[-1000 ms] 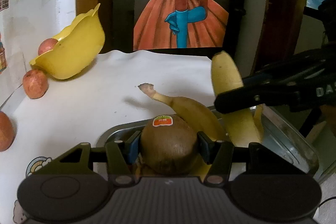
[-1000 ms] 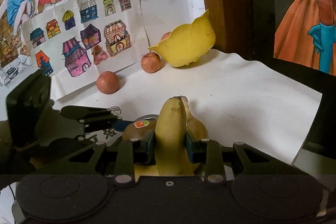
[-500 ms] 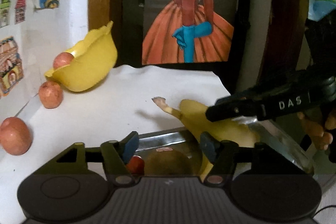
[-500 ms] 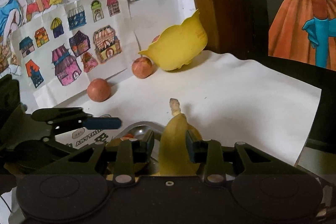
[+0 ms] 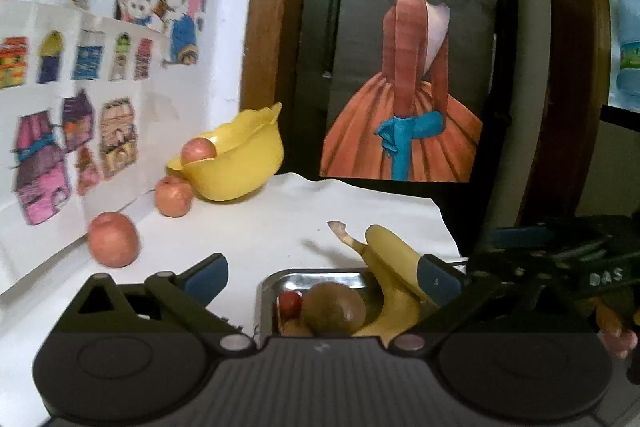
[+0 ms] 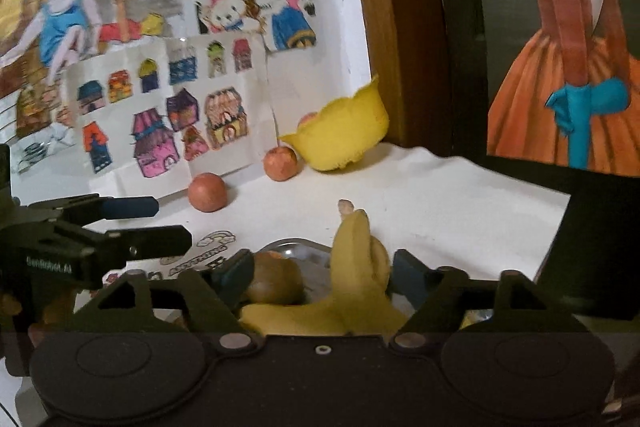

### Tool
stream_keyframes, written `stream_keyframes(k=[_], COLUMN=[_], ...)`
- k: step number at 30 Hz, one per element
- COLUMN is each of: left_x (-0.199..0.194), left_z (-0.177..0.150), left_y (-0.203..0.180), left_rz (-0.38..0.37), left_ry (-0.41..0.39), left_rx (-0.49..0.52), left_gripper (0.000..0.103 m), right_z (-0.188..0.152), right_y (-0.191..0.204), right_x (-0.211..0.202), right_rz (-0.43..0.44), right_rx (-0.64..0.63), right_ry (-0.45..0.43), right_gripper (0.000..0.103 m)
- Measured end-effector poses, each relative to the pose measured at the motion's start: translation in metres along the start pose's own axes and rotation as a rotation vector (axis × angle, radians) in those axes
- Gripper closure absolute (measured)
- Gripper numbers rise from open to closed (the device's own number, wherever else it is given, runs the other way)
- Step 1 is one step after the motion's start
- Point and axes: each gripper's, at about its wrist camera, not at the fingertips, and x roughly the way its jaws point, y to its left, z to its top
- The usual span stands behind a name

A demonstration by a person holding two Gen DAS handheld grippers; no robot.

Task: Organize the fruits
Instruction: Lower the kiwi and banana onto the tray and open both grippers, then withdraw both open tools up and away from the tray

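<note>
Bench point(image 5: 248, 227) under white sheet, wall with drawings along its left edge. Yellow bowl point(image 5: 236, 163) at far left corner, tipped toward the wall, one peach point(image 5: 199, 150) inside at the rim. Risk noted: another fruit dropped against that low side likely to roll the bowl or spill the fruit out.

Metal tray point(image 5: 312, 277) at near edge, crowded: bananas point(image 5: 394, 267), kiwi point(image 5: 333, 307), small red fruit point(image 5: 290, 303). Banana stems overhanging the tray's far rim; a nudge from either tool judged enough to lever them out onto the sheet.

Left tongs point(image 5: 324, 277) spread wide, holding nothing, over the tray. Right tongs point(image 6: 322, 273) also parted, straddling the bananas without clamping. Both tools close together over the tray; collision likely if moved at once.

Two loose peaches on the sheet by the left edge: one point(image 5: 174, 190) just beside the bowl, one point(image 5: 113, 239) nearer. Round, free to roll off if bumped or gripped off-centre.
</note>
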Motion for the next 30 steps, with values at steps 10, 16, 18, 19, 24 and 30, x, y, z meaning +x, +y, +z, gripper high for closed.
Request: stream_keyframes(k=[10, 16, 18, 19, 24, 30], left_x=[-0.065, -0.095, -0.105, -0.110, -0.127, -0.141], left_z=[-0.024, -0.042, -0.050, -0.054, -0.073, -0.090], left_y=[-0.014, -0.015, -0.016, -0.016, -0.013, -0.014], left_rz=[0.051, 0.072, 0.088, 0.098, 0.158, 0.209], left_ry=[-0.021, -0.001, 0.005, 0.009, 0.044, 0.067], left_rx=[-0.020, -0.039, -0.041, -0.044, -0.084, -0.087], left_gripper=[0.000, 0.000, 0.000, 0.000, 0.000, 0.000], right_z=[-0.036, -0.060, -0.069, -0.073, -0.096, -0.111], right_y=[0.040, 0.058, 0.066, 0.070, 0.085, 0.097], right_x=[-0.078, -0.110, -0.118, -0.121, -0.130, -0.139], right_rz=[-0.092, -0.162, -0.193, -0.207, -0.270, -0.306], right_rx=[-0.030, -0.008, -0.006, -0.007, 0.005, 0.037], right_ry=[-0.099, -0.111, -0.108, -0.102, -0.052, -0.031], right_gripper=[0.001, 0.001, 0.001, 0.001, 0.001, 0.001])
